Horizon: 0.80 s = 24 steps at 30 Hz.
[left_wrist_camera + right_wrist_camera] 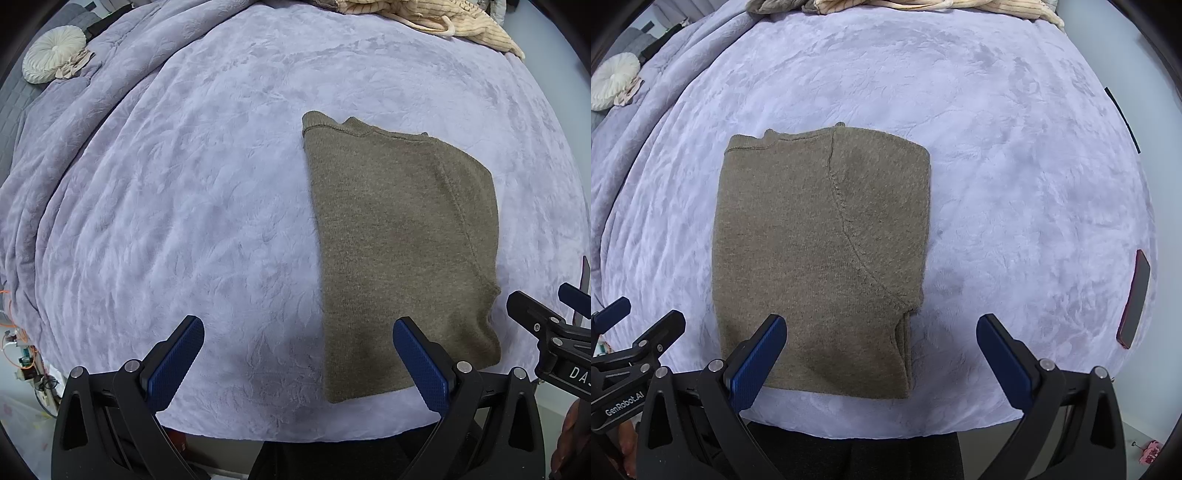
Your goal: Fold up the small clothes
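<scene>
An olive-brown knitted garment lies flat on the lilac blanket, folded into a tall rectangle with its collar at the far end. My left gripper is open above the garment's near left corner; its right pad is over the cloth and its left pad over bare blanket. My right gripper is open above the garment's near right corner, with nothing between its pads. Each gripper shows at the edge of the other's view.
A heap of cream and beige clothes lies at the bed's far edge. A round cream cushion rests far left. A dark phone lies at the bed's right edge. Cables hang off the left side.
</scene>
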{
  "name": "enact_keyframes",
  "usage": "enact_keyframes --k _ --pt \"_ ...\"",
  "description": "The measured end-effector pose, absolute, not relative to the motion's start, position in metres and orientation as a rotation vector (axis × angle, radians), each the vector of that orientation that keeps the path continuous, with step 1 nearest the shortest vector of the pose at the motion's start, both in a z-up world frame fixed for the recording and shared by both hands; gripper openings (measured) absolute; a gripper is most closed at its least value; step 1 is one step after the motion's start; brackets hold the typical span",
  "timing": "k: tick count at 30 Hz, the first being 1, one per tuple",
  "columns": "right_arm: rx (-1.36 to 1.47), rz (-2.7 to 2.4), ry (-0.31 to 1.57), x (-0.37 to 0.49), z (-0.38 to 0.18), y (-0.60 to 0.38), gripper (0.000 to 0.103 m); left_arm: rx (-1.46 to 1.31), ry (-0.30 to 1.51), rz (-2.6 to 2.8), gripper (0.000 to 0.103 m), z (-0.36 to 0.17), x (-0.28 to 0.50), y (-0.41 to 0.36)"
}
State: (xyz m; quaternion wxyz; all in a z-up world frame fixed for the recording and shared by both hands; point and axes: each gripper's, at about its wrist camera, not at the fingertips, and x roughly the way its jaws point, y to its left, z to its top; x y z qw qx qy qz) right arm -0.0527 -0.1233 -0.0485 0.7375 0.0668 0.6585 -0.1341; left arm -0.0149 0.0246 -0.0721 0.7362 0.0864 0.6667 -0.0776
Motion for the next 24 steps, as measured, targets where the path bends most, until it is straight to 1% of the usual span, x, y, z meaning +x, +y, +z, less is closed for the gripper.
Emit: enact_keyframes --k 24 --pt "0.144 -0.298 1.461 -0.0486 -0.0520 -0.1236 0.102 0.191 1.478 -0.181 0.103 -0.0761 -0.0099 0.0259"
